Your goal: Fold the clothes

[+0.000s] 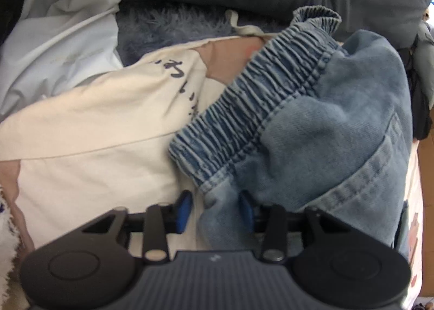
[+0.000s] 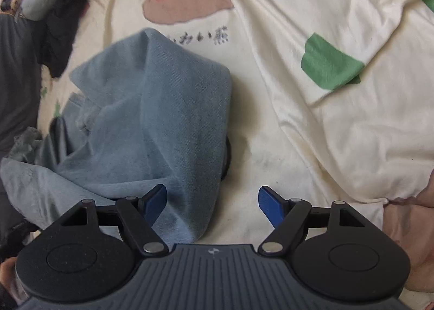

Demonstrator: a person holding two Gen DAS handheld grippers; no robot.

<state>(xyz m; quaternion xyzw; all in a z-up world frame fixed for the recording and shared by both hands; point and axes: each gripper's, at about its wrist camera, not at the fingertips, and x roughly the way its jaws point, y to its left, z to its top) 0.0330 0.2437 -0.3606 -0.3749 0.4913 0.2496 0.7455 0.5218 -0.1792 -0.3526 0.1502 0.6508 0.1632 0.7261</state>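
The denim pants (image 1: pixel 312 125) lie bunched on the cream bedsheet (image 2: pixel 312 147). The left gripper (image 1: pixel 215 211) has its jaws around the waistband corner – not visibly pinching. The right gripper (image 2: pixel 211 206) is spread, 1 jaw under denim – it should gather cloth before closing.

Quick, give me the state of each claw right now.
Left claw: partly closed around the denim pants' waistband corner; grip cannot be told.
Right claw: open, denim beside its left finger, not gripped.
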